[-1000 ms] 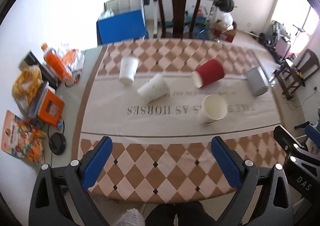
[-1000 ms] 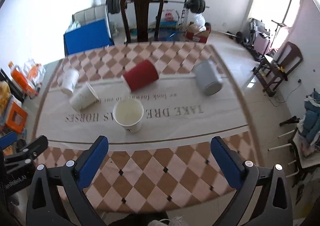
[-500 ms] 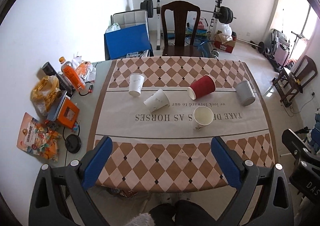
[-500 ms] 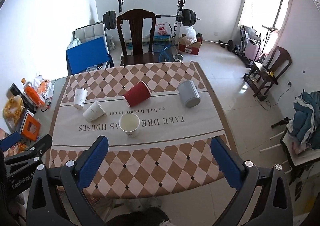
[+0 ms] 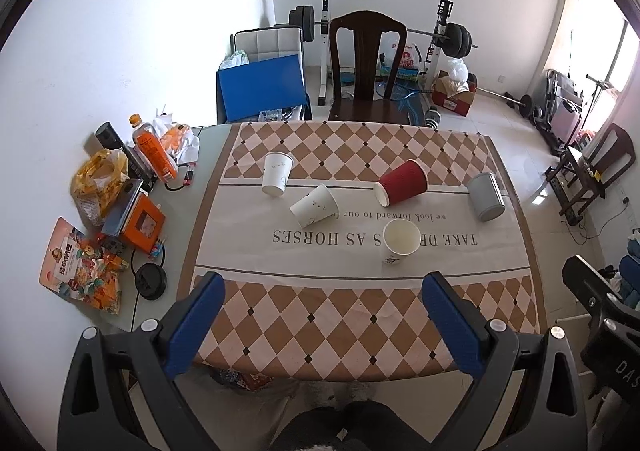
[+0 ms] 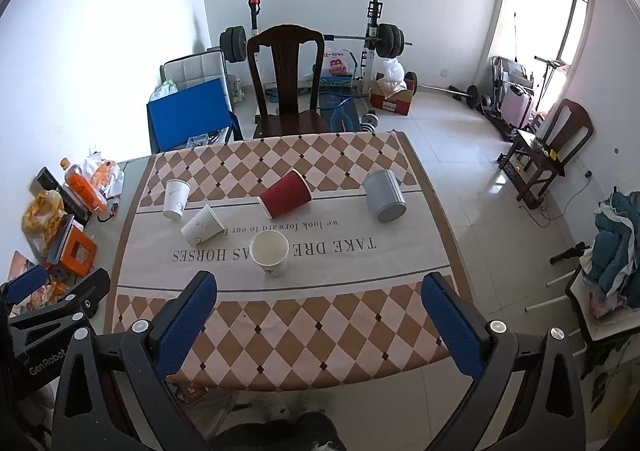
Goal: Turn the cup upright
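Paper cups sit mid-tabletop (image 5: pixel 516 211) on a checked cloth (image 5: pixel 360 315). From the left: a white cup (image 5: pixel 276 179) mouth-down, a second white cup (image 5: pixel 314 206) on its side, a cream cup (image 5: pixel 401 241) already upright, a red cup (image 5: pixel 402 182) on its side, a grey cup (image 5: pixel 485 196) on its side. Only the left view takes in the whole snack pile (image 5: pixel 80 263) and the black puck (image 5: pixel 150 280) on the tabletop's left strip; the right view crops them but adds the laundry heap (image 6: pixel 616 239) on the floor side. Print on the white cups is too small to read. The left gripper (image 5: pixel 324 315) and right gripper (image 6: pixel 320 311) both gape wide (nothing between the blue pads), well short of the cups.
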Tool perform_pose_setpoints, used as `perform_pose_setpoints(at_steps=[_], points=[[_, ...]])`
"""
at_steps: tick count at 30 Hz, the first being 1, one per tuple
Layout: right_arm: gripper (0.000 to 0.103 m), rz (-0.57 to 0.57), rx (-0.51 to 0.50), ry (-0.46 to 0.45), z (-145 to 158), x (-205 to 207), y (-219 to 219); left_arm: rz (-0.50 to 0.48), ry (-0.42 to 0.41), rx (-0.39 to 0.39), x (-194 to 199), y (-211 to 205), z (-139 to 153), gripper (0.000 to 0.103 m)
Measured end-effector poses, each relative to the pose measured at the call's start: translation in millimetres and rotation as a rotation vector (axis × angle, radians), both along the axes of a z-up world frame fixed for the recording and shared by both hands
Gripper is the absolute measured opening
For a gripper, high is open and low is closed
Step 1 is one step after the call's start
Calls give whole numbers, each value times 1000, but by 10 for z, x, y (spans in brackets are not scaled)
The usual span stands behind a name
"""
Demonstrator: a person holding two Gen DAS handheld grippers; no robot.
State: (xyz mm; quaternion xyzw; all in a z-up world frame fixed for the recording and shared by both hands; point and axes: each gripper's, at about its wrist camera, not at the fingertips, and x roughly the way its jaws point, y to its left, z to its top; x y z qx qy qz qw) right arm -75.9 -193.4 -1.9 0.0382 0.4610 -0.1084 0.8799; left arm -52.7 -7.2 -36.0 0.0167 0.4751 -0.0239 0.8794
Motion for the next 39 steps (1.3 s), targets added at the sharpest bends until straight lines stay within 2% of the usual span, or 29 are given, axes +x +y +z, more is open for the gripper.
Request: perform_pose_setpoints(at_steps=[39], points=[[103, 21, -2, 21, -41, 61, -17, 6, -11, 22, -60, -113, 121, 101]])
